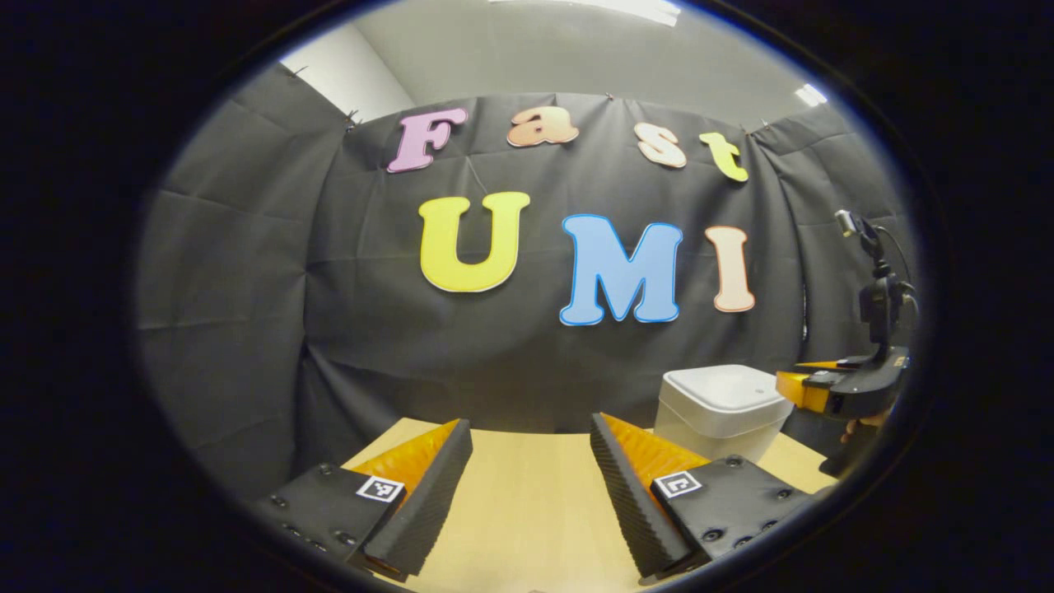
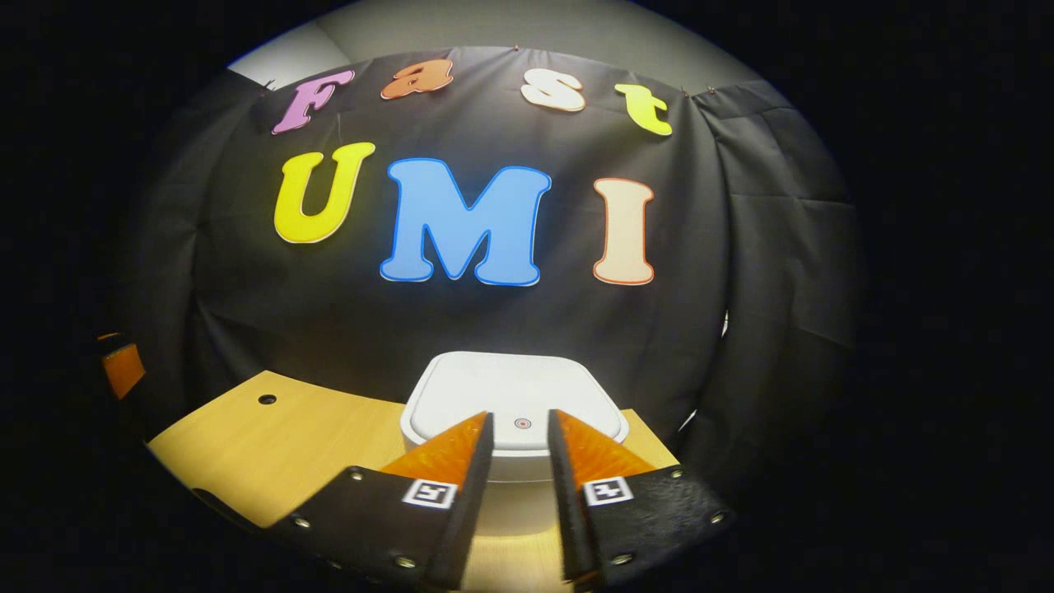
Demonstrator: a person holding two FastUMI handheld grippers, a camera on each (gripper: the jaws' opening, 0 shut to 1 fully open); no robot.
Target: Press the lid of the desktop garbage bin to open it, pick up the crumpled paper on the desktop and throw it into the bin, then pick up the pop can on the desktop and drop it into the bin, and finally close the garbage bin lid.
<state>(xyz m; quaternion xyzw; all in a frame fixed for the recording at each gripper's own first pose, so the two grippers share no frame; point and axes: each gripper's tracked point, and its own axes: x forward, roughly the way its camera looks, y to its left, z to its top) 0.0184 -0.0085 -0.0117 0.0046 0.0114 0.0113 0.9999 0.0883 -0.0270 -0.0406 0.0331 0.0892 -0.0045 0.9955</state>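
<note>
Your left gripper [image 1: 531, 445] and right gripper [image 2: 520, 441] each carry 2 ridged wedge fingers on black screw-studded plates with square tags.

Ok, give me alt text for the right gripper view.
The right gripper hovers over the white garbage bin, fingers narrowly apart, aimed at its closed lid. The bin sits on a wooden table before a black cloth wall.

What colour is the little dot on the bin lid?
Red. The dot sits on the white bin lid, best seen in the right gripper view.
</note>
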